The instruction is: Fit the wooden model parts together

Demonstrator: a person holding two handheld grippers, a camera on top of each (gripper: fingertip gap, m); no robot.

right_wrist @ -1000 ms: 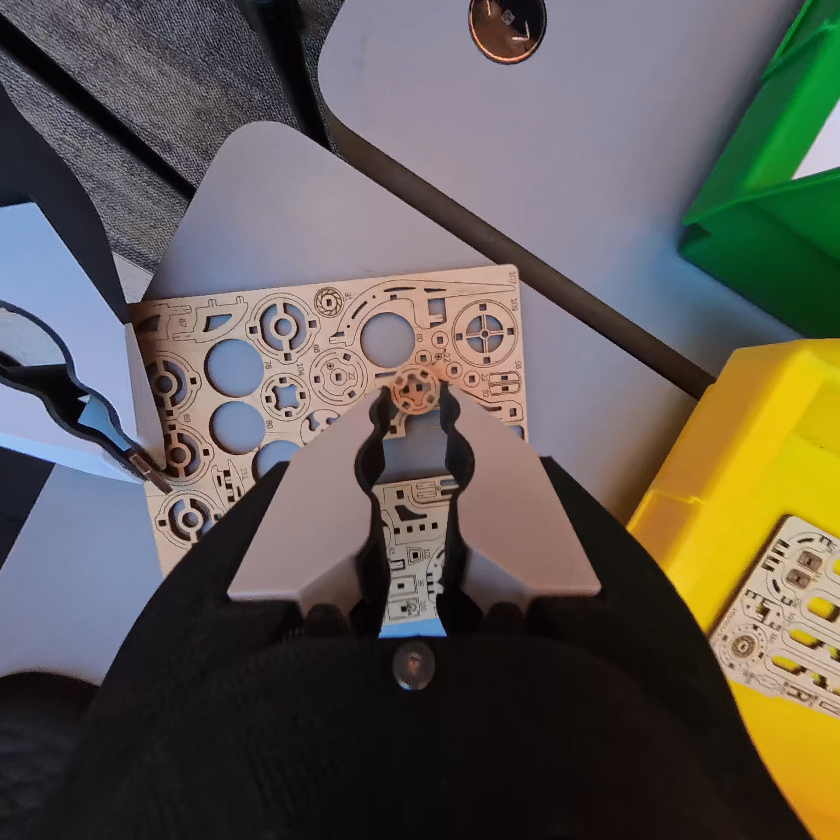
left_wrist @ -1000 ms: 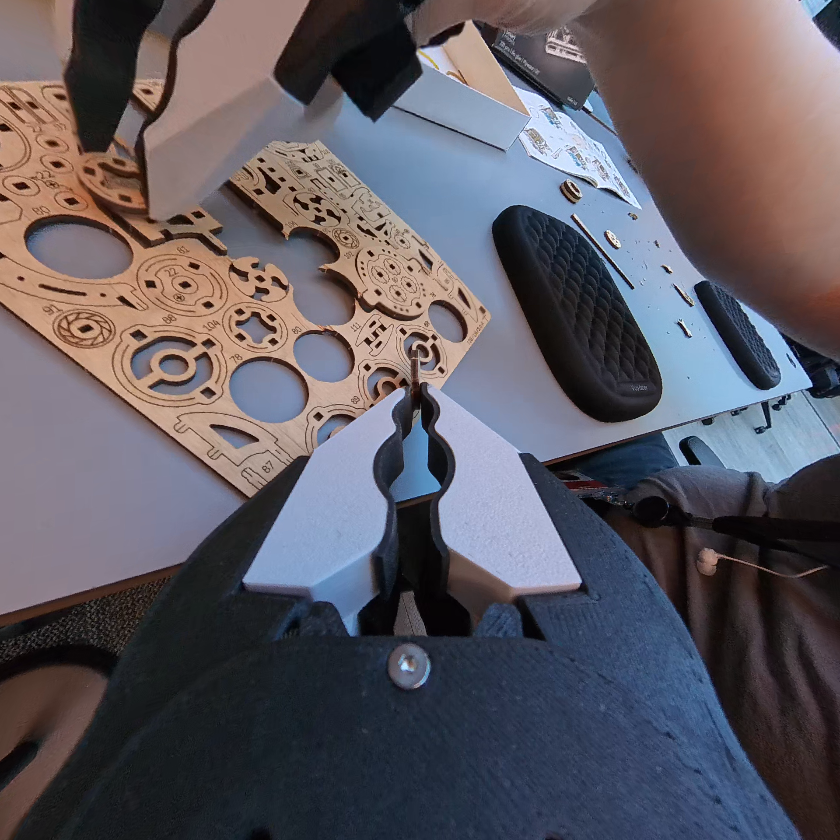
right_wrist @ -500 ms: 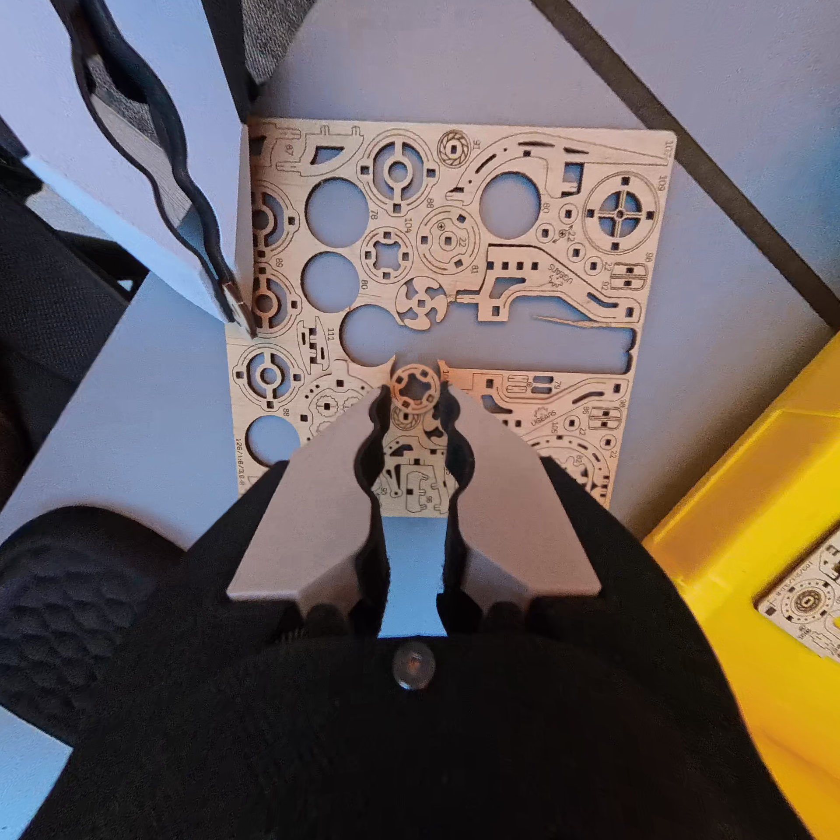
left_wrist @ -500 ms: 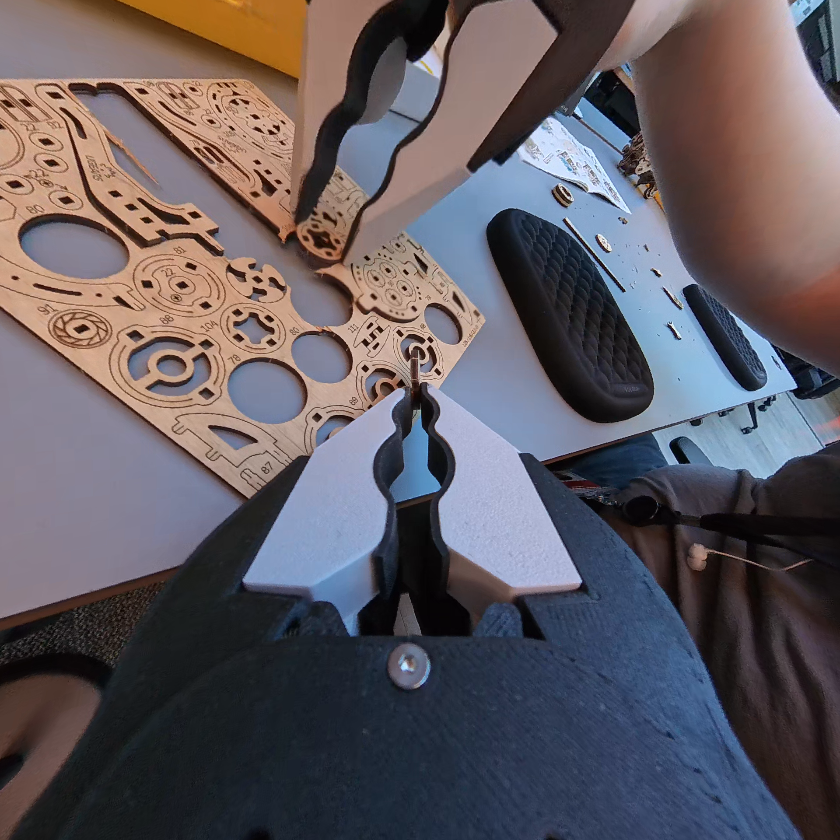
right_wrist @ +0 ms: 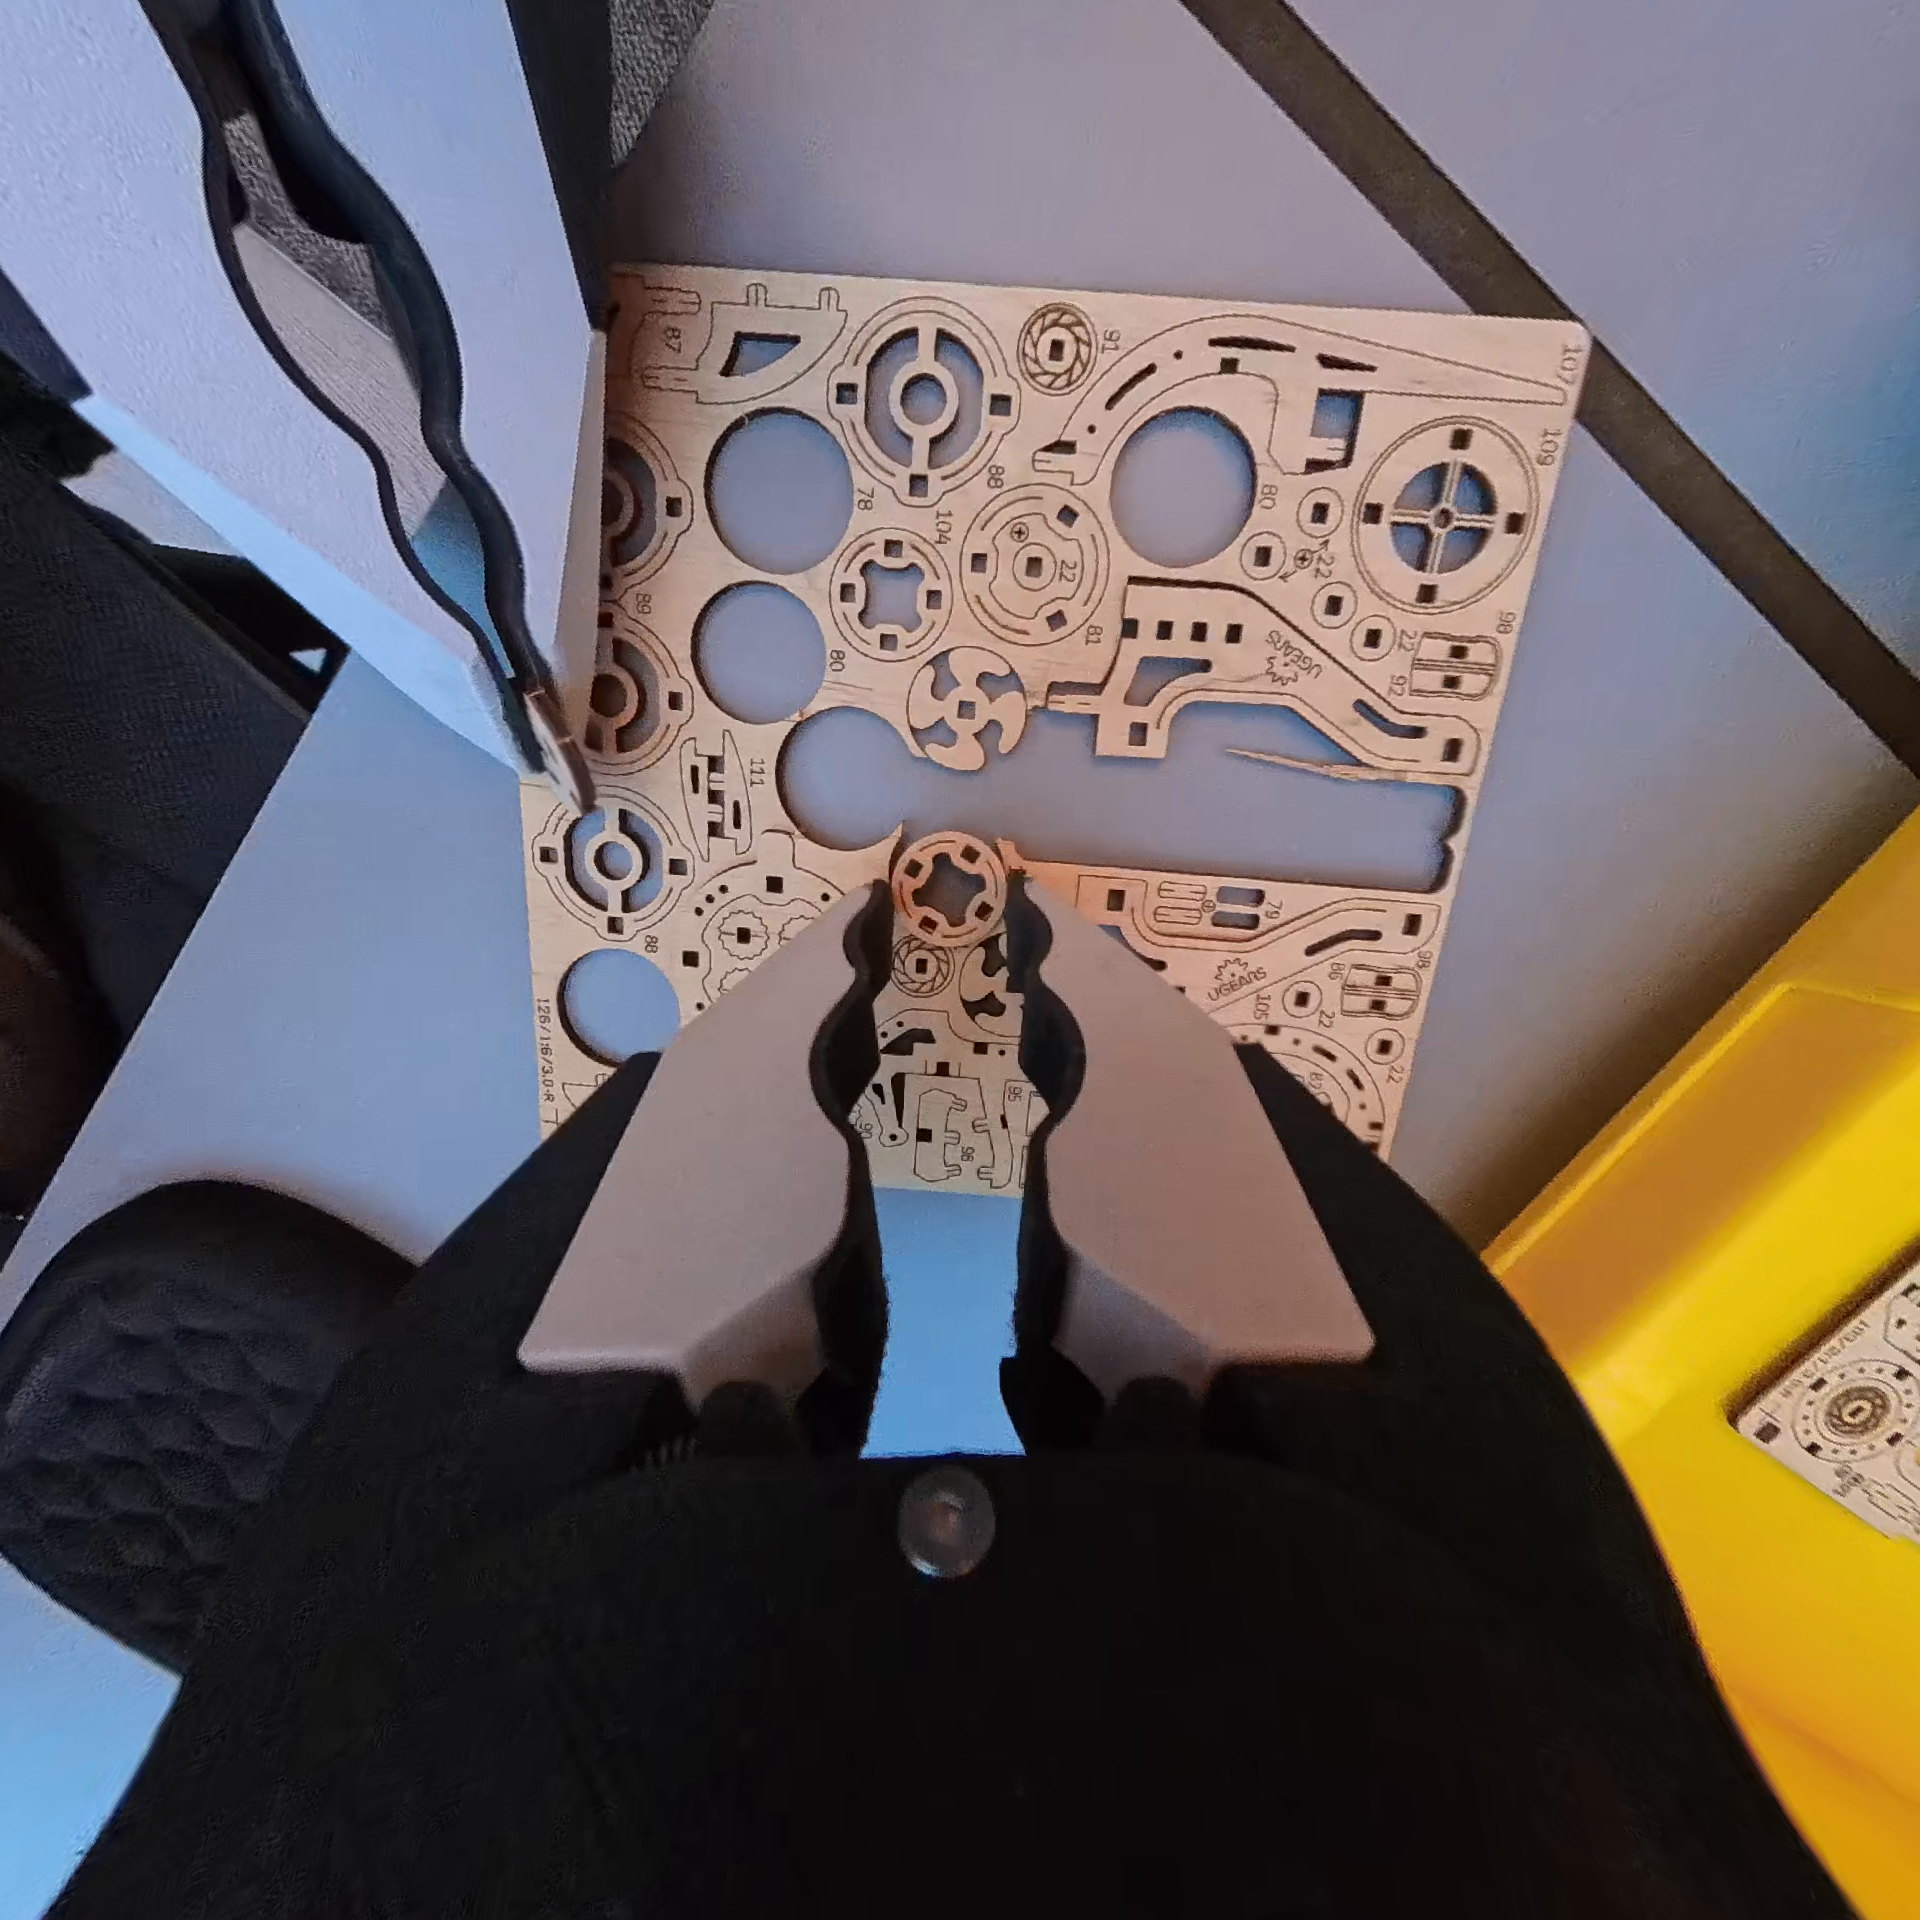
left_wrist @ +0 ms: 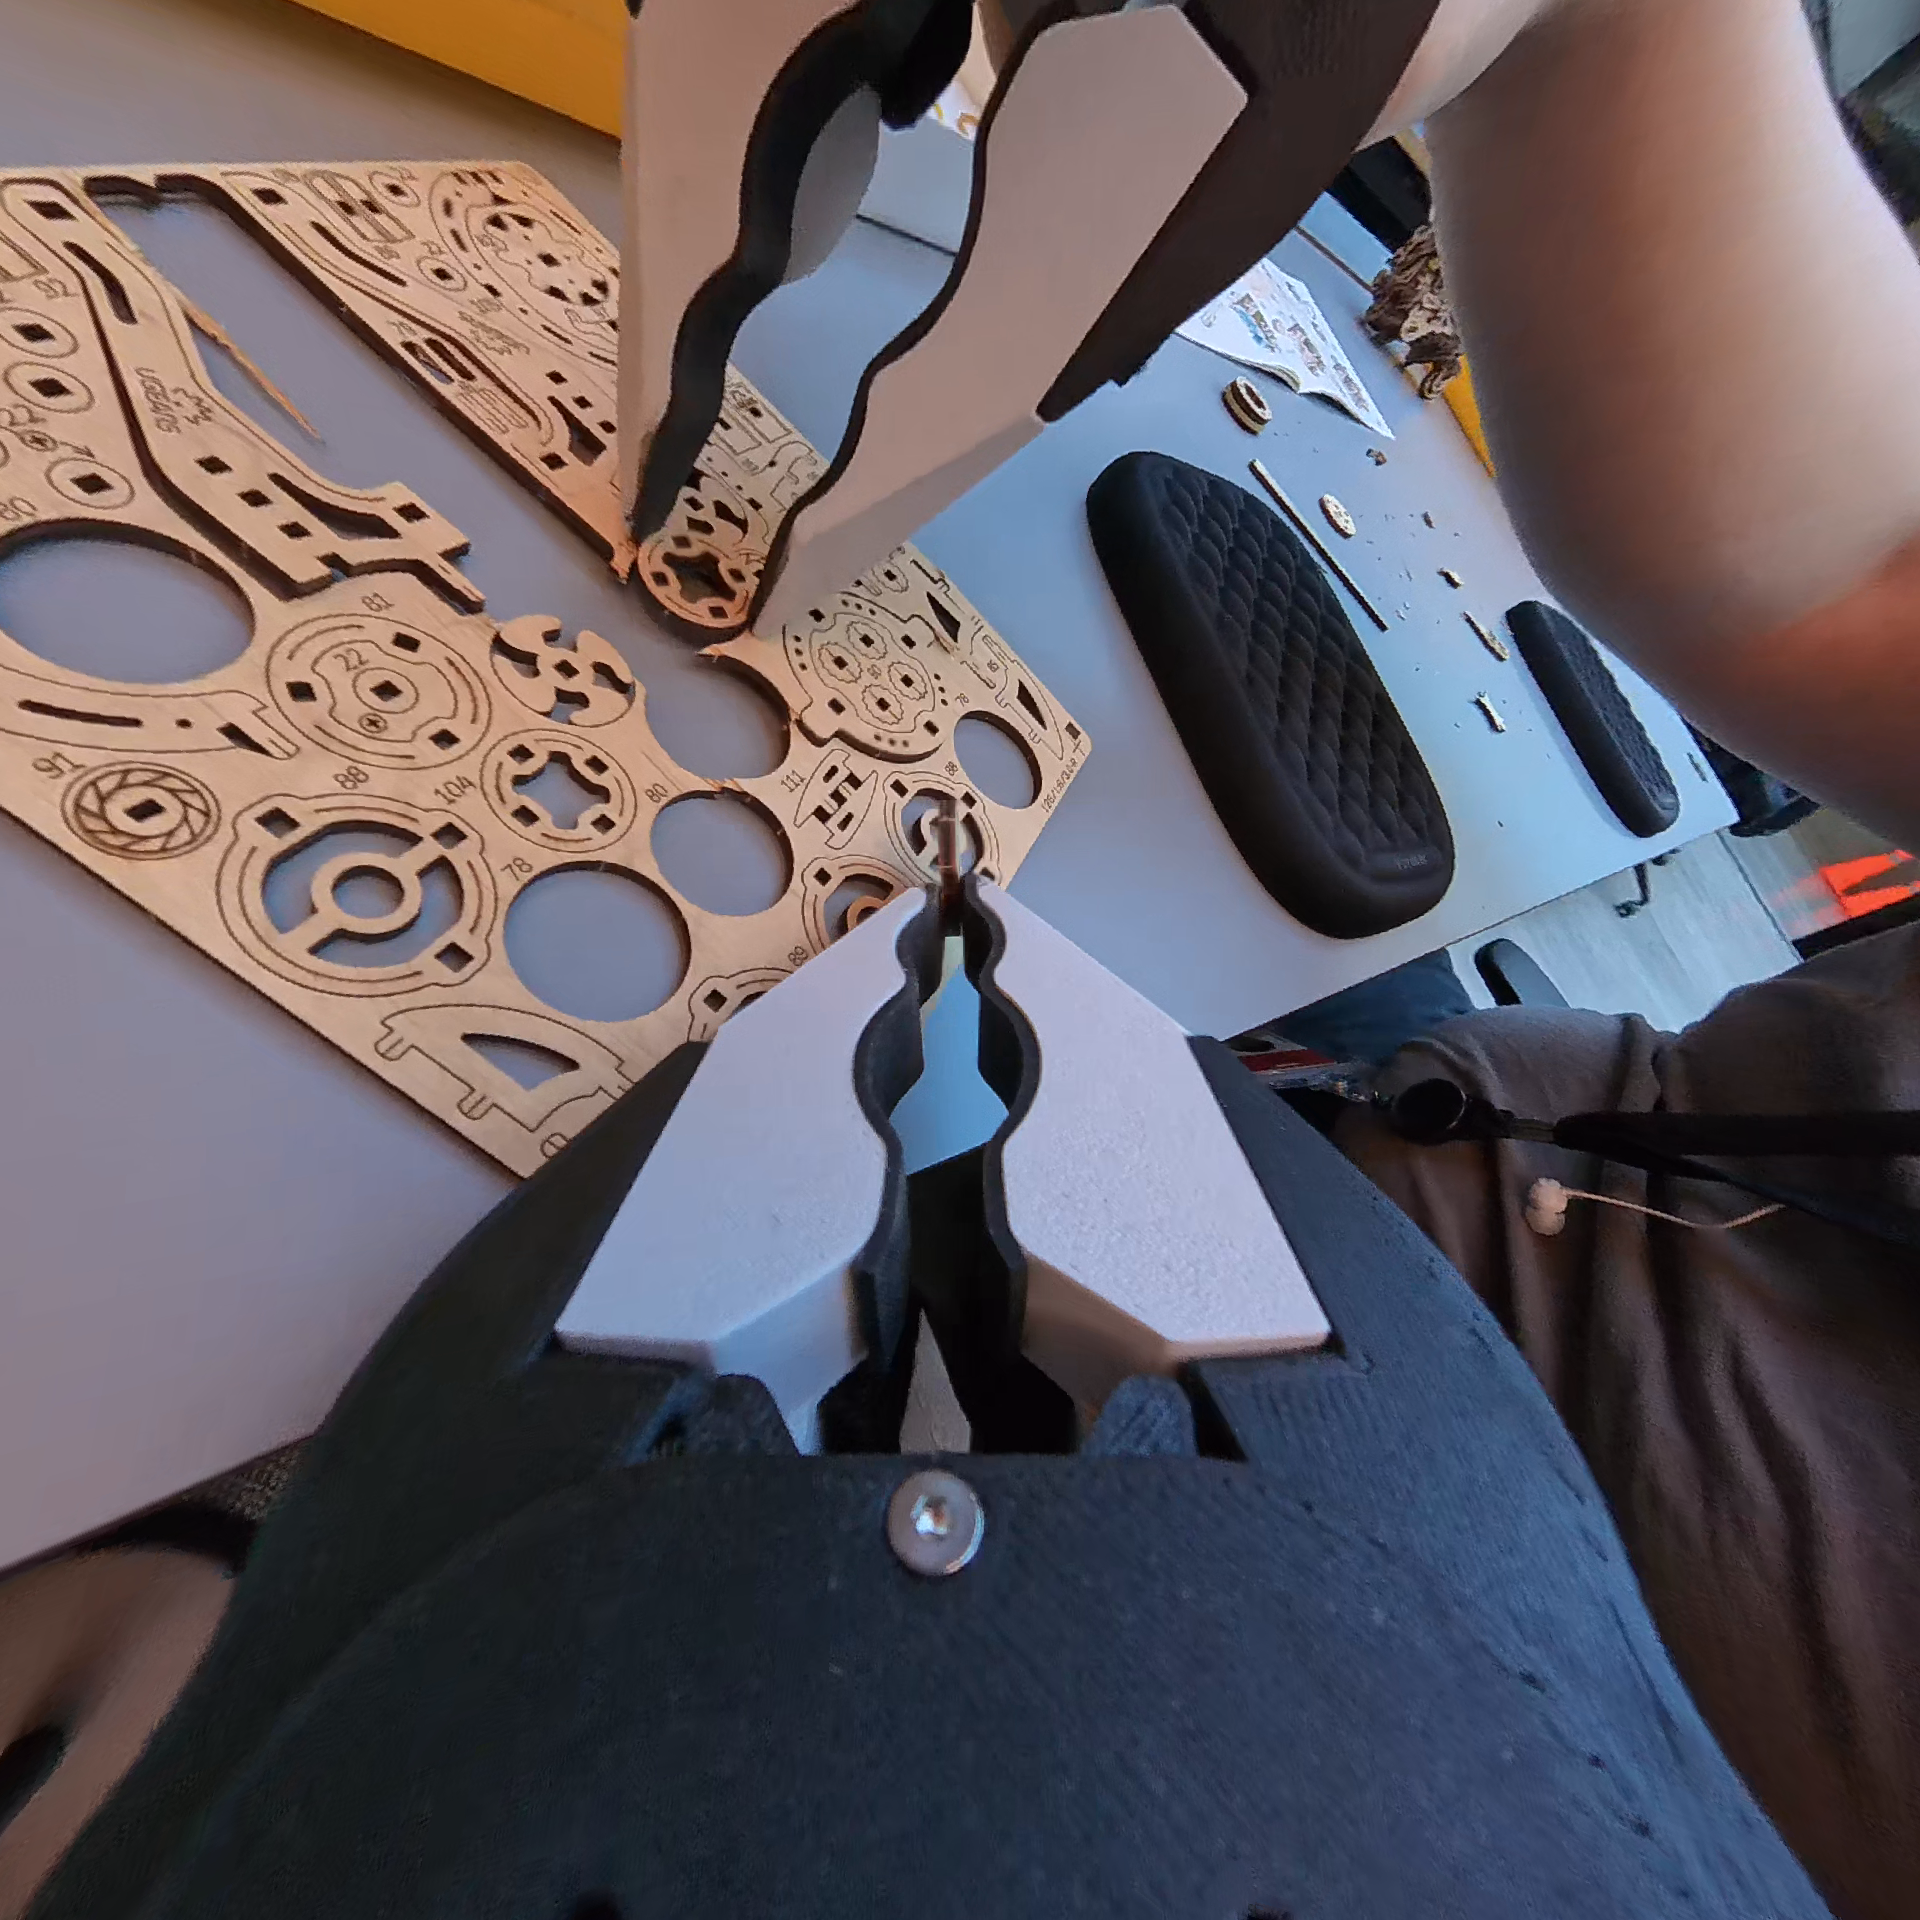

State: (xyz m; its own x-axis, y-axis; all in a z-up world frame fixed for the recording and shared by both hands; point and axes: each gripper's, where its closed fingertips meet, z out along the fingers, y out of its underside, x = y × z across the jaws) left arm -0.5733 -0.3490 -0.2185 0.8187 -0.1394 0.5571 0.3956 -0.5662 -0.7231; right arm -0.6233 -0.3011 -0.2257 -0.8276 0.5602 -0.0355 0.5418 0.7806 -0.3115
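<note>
The right gripper point(right_wrist: 948, 902) is clamped on a small wooden ring point(right_wrist: 950, 886) with a star-shaped hole, pinching it by its rim at the fingertips; the ring hangs just above the wooden sheet point(right_wrist: 1195, 665), over the edge of the long cut-out in its middle. In the left wrist view the same ring point(left_wrist: 694, 585) shows at 11 o'clock from the left gripper point(left_wrist: 943, 896), held face-on between the right gripper's point(left_wrist: 707, 566) tips.

The left gripper is closed on a thin wooden pin point(left_wrist: 947, 847), a narrow dark strip standing out past its tips toward 12 o'clock; in the right wrist view that gripper point(right_wrist: 549, 743) sits at 9 o'clock of the ring, well apart from it, at the sheet's left edge, with the pin point(right_wrist: 561, 764) poking out.

The sheet lies flat on a grey table point(right_wrist: 312, 935); a yellow bin point(right_wrist: 1662, 1299) sits at 4 o'clock of the ring, just beside the sheet. Two black pads point(left_wrist: 1268, 696) and scattered small wooden bits point(left_wrist: 1335, 514) lie at 2 o'clock in the left wrist view.
</note>
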